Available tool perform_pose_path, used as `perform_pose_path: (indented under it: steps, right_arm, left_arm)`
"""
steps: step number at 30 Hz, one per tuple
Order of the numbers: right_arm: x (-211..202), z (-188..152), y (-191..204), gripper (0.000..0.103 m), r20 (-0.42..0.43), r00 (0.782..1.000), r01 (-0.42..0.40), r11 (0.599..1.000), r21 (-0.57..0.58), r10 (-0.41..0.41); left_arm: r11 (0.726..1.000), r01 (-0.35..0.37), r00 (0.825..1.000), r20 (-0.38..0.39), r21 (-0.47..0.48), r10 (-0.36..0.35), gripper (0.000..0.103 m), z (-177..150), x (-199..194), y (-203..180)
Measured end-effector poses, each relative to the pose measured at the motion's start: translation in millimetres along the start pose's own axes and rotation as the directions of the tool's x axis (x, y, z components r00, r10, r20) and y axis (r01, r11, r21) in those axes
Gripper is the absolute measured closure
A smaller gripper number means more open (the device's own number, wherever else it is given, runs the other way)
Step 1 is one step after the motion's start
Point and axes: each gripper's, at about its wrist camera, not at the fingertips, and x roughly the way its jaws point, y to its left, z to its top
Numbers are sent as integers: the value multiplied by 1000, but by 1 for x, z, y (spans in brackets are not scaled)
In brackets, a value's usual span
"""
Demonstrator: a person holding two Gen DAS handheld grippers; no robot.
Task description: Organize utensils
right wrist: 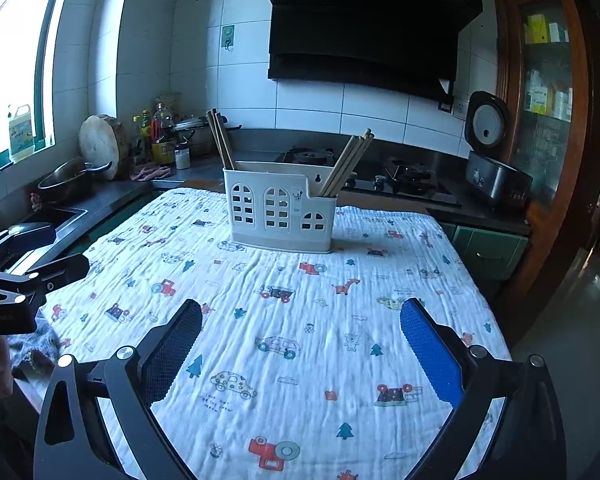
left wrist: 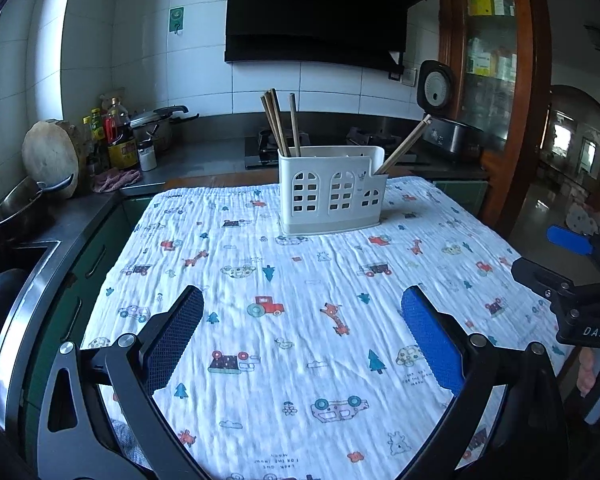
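A white utensil holder with window-shaped cutouts stands at the far end of the table; it also shows in the right wrist view. Wooden chopsticks stand in its left compartment, and more chopsticks lean out of its low right compartment. In the right wrist view both groups show too: the left chopsticks and the right chopsticks. My left gripper is open and empty above the near cloth. My right gripper is open and empty too, and shows at the left wrist view's right edge.
The table carries a white cloth printed with cars and animals. Behind it run a dark counter with a stove, a rice cooker with its lid up, bottles, a round chopping board and a sink at left.
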Motion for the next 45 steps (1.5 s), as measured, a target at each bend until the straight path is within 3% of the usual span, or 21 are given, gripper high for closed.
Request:
perform_pose_path:
  steps: [45]
  right_arm:
    - [-4,0,7,7,-6,999,-42,999,30,42]
  left_arm:
    - [1000,10,1000,-16,-21,-10,5,-6,-3,5]
